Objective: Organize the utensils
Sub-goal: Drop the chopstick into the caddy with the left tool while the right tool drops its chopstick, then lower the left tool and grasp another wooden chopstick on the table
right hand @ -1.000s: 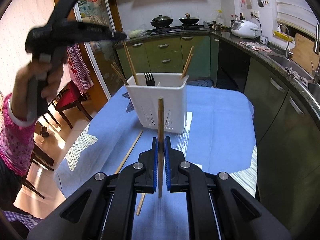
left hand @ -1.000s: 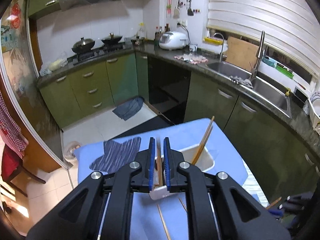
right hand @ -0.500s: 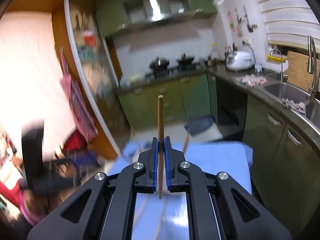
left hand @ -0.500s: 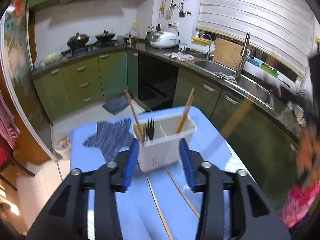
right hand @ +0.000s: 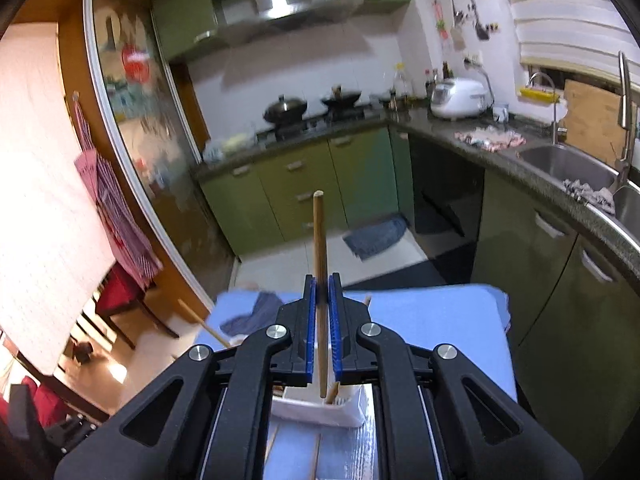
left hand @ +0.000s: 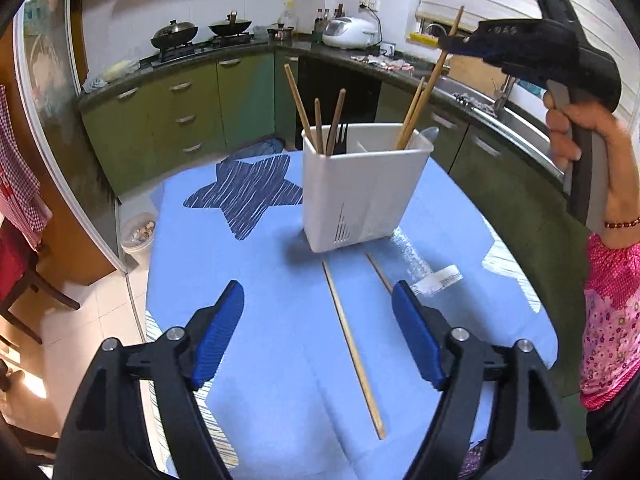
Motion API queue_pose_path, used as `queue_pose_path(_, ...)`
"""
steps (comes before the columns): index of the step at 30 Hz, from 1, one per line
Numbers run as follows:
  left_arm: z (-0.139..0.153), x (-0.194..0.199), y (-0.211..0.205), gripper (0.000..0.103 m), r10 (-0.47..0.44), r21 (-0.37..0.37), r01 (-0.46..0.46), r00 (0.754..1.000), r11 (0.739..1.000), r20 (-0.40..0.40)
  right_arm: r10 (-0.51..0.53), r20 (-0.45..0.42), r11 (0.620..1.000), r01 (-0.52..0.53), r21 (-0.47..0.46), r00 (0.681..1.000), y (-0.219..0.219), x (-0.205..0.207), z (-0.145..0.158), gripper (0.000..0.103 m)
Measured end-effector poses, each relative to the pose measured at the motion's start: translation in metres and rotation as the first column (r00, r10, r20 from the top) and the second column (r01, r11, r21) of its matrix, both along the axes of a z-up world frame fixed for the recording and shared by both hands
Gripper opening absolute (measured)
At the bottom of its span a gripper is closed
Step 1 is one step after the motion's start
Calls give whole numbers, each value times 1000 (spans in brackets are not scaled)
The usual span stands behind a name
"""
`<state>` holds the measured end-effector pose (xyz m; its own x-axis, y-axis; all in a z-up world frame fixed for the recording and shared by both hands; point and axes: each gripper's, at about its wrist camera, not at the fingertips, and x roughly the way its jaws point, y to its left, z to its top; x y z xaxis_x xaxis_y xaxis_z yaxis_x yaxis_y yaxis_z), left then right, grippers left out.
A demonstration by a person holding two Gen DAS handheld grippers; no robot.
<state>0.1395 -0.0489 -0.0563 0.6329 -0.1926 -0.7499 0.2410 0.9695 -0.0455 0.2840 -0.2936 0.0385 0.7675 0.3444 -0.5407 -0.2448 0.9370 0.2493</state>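
Hovering over the blue cloth (left hand: 256,320), the left gripper (left hand: 318,322) has its jaws wide apart, just opened further, with nothing pressed between them. One chopstick (left hand: 352,350) lies on the cloth between the fingers; a second (left hand: 378,272) lies just inside the right finger (left hand: 418,336). Ahead of the fingertips stands the white caddy (left hand: 360,196), holding chopsticks and a fork (left hand: 340,138). The right gripper (right hand: 321,328), raised above the caddy, is clamped on an upright chopstick (right hand: 320,240) between its pads.
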Motion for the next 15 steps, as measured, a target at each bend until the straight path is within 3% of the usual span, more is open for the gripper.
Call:
queue_pose_path(2, -1, 3, -3, 76, -2, 3, 2, 1000, 1000, -8, 13, -16, 1000, -14, -23, 1000, 6, 2, -8, 9)
queue_pose_path(4, -2, 6, -7, 78, -6, -3, 6, 1000, 1000, -20, 25, -17, 999, -25, -31, 1000, 9, -2, -9, 21)
queue_pose_path(5, -3, 7, -9, 79, -10, -3, 10, 1000, 1000, -25, 26, -7, 999, -27, -33, 1000, 7, -5, -8, 22)
queue_pose_path(8, -5, 12, -16, 79, -16, 9, 16, 999, 1000, -34, 38, 36, 999, -37, -30, 999, 1, -30, 2, 23)
queue_pose_path(11, -16, 18, -23, 79, -23, 12, 24, 998, 1000, -65, 60, 69, 998, -58, -28, 996, -12, -66, 4, 34)
queue_pose_path(15, -38, 31, -31, 79, -39, -19, 37, 987, 999, -156, 60, 44, 995, -57, -82, 997, -26, -104, -19, 37)
